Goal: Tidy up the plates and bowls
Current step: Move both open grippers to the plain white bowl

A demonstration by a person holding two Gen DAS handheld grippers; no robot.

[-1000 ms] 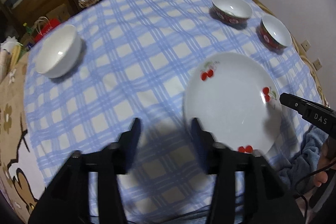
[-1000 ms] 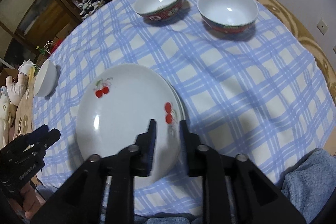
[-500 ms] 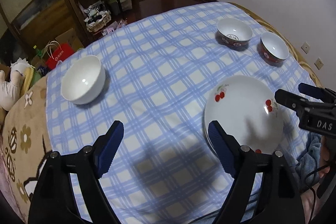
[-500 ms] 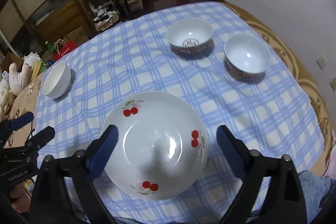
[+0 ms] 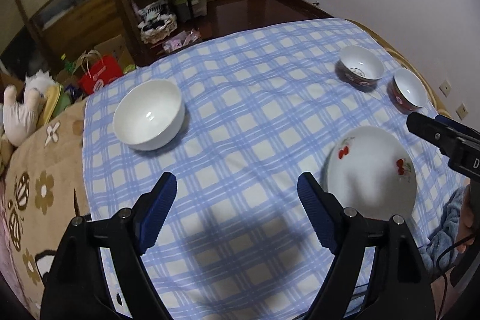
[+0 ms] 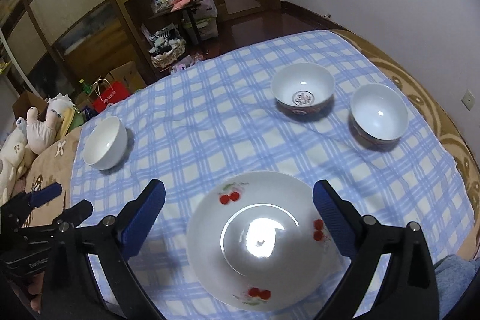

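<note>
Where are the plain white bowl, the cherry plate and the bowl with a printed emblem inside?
plain white bowl (image 5: 148, 114), left wrist view, inner wall.
cherry plate (image 6: 261, 239), right wrist view, centre well.
emblem bowl (image 6: 302, 90), right wrist view, inner wall above emblem.

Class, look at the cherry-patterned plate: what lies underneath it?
The cherry plate rests on the blue checked tablecloth. In the left wrist view a second rim peeks out at its left edge, suggesting another plate beneath; the rest is covered.

Right tool (image 6: 238, 215) now wide, off plate (image 6: 258, 242).
</note>
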